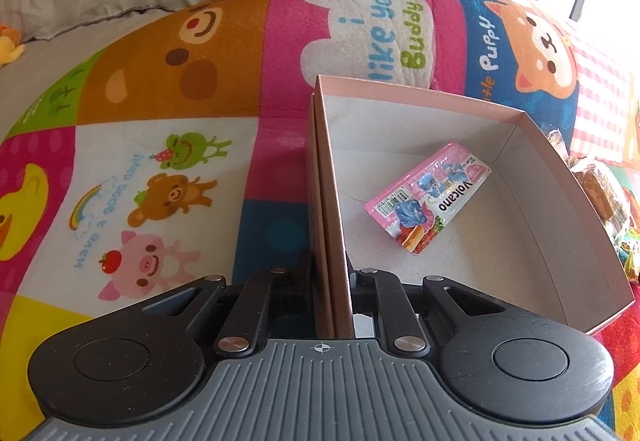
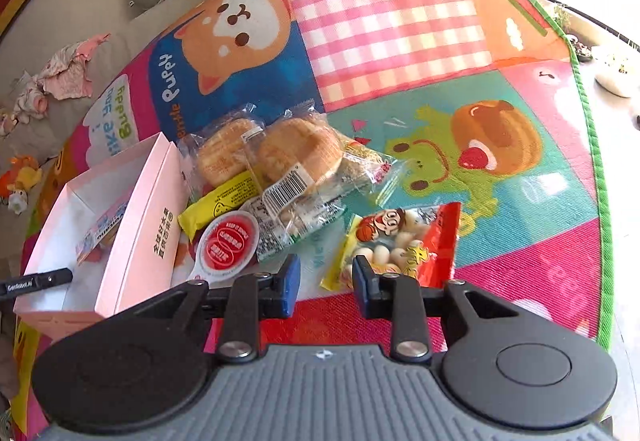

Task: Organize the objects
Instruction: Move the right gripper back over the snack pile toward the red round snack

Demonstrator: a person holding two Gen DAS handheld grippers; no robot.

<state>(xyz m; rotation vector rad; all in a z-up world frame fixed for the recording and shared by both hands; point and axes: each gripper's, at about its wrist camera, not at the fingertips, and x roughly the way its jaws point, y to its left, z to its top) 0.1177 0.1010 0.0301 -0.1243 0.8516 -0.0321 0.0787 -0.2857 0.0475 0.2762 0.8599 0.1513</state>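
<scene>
"Volcano" on the pink packet (image 1: 428, 201); "Little Puppy" on the mat (image 2: 400, 21).

I saw the pink box (image 1: 460, 145) open at centre right of the left view, one pink Volcano packet (image 1: 428, 197) flat inside. In the right view, wrapped buns (image 2: 296, 157), a yellow bar (image 2: 220, 207), a red-lidded cup (image 2: 232, 243) and a candy bag (image 2: 400, 241) lay clustered at centre.

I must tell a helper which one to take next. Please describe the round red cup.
Look at the pink box on the play mat. Beside its long wall lies a pile of snacks; the round cup sits at the near edge. Only it has a red circular lid.
</scene>
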